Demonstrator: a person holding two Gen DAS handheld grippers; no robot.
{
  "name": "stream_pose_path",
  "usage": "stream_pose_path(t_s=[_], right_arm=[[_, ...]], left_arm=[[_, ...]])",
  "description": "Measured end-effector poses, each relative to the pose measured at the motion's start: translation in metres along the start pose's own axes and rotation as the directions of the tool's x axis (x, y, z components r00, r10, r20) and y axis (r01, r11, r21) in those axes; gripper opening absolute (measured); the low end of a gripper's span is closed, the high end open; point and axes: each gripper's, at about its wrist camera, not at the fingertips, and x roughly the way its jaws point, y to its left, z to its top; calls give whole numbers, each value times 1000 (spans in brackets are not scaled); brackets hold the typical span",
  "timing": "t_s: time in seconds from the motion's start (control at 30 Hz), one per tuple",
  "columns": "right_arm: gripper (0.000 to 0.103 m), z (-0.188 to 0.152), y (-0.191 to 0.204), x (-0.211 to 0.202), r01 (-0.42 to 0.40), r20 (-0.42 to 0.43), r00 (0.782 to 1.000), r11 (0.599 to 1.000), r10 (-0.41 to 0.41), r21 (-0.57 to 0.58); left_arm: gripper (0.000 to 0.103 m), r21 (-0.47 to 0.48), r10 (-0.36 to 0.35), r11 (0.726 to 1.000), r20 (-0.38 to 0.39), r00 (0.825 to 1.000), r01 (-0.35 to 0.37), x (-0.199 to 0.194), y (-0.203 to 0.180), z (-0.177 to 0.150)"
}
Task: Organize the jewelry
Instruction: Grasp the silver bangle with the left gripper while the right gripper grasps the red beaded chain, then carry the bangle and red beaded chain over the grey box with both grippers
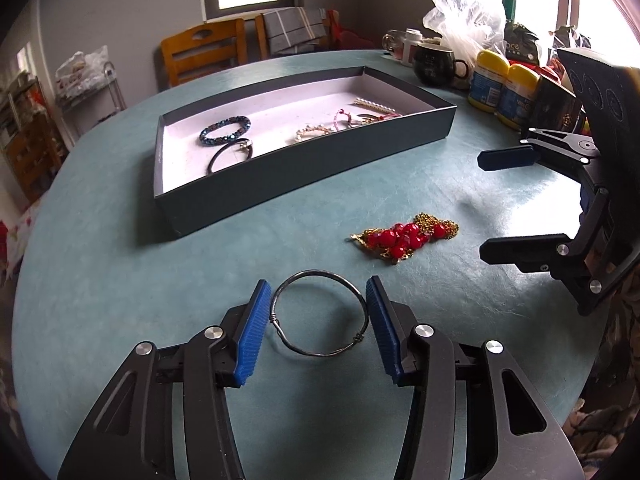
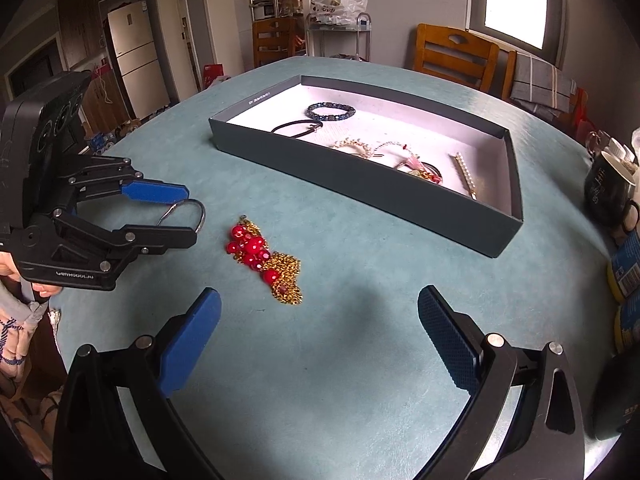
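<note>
A thin silver wire bangle (image 1: 319,315) lies on the teal table between the blue pads of my left gripper (image 1: 319,294). The jaws are open around it, close to its sides; it also shows in the right wrist view (image 2: 188,210). A red bead and gold chain necklace (image 1: 405,237) lies on the table to the right; in the right wrist view the necklace (image 2: 266,258) is ahead of my open, empty right gripper (image 2: 320,308). A dark tray (image 1: 280,168) with a white floor holds a blue bead bracelet (image 1: 225,130), a black cord bracelet (image 1: 230,154), pearl pieces (image 1: 314,132) and a pearl clip (image 1: 372,106).
At the table's far right stand a black mug (image 1: 434,66), yellow-capped bottles (image 1: 504,88), a plastic bag (image 1: 464,16) and packets. Wooden chairs (image 1: 204,52) stand behind the table. My right gripper (image 1: 484,206) hovers at the right in the left wrist view.
</note>
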Motion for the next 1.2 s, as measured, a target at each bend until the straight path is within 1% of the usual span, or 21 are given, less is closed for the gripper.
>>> stream_pose_path(t_s=[0.13, 0.2, 0.37, 0.43, 0.47, 0.5, 0.57, 0.6, 0.63, 0.67, 0.8, 0.9, 1.03, 1.2], right_arm=[[95, 9, 10, 8, -15, -9, 1000, 999, 15, -45], [90, 15, 15, 14, -25, -17, 1000, 998, 24, -63], [84, 26, 28, 30, -35, -34, 999, 991, 31, -129], [78, 29, 32, 36, -40, -45, 998, 988, 33, -148], [71, 30, 33, 39, -42, -51, 998, 987, 35, -153], [62, 30, 33, 41, -45, -58, 998, 987, 37, -154], [53, 31, 32, 43, -51, -56, 998, 988, 43, -148], [41, 30, 31, 43, -50, -54, 998, 988, 43, -144], [37, 30, 30, 43, -53, -51, 998, 989, 46, -138], [25, 30, 29, 42, -53, -47, 998, 990, 47, -134], [23, 30, 26, 34, -54, -12, 999, 991, 52, -125], [23, 32, 19, 25, -58, 24, 998, 994, 60, -96], [23, 36, 7, 9, -76, 80, 994, 996, 79, -49], [23, 41, -5, -6, -91, 126, 988, 996, 91, -12]], left_arm=[[51, -14, 17, 1000, 12, 1000, -17, -7, 9, -1], [51, -23, 26, 999, 19, 999, -26, -11, 13, -1], [51, -43, 41, 998, 27, 999, -40, -17, 22, -5], [51, -48, 44, 998, 26, 999, -42, -17, 25, -6], [51, -50, 45, 998, 25, 999, -44, -17, 26, -6], [51, -53, 46, 998, 24, 999, -45, -17, 27, -6], [51, -54, 47, 998, 26, 999, -45, -17, 28, -6], [51, -53, 47, 998, 27, 999, -46, -18, 28, -6], [51, -53, 47, 998, 28, 998, -46, -17, 28, -6], [51, -54, 46, 998, 29, 999, -45, -17, 28, -5], [51, -53, 41, 998, 39, 998, -39, -18, 27, -4], [51, -51, 36, 998, 49, 998, -34, -20, 26, 0], [51, -38, 35, 999, 62, 997, -32, -23, 23, 6], [51, -24, 34, 999, 76, 997, -32, -25, 20, 15]])
